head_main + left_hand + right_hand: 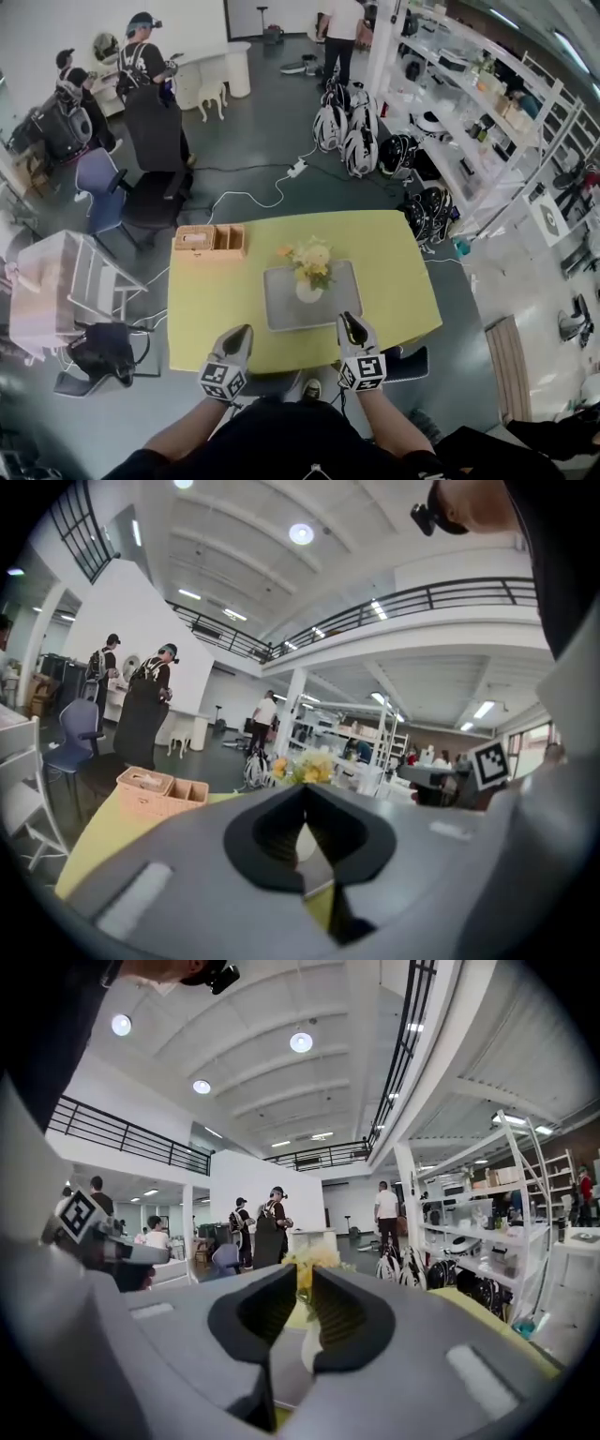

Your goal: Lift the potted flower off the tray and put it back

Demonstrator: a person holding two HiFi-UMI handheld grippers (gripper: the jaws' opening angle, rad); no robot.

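Note:
The potted flower (311,261), yellow and white blooms in a small white pot, stands upright on the grey tray (281,314) in the middle of the yellow table (206,300). My left gripper (241,331) hovers at the tray's near left corner, apart from the pot. In the left gripper view its jaws (305,794) meet at the tips, with the flower (302,769) beyond them. My right gripper (349,322) hangs at the tray's near right corner. In the right gripper view (305,1274) a narrow gap shows between its pads, empty, with the flower (309,1258) seen through it.
A light wooden box (210,240) with compartments sits at the table's far left corner. A white rack (56,291) and chairs stand to the left. Helmets (347,131) lie on the floor beyond the table, and white shelving (469,112) is at the right. People stand at the back.

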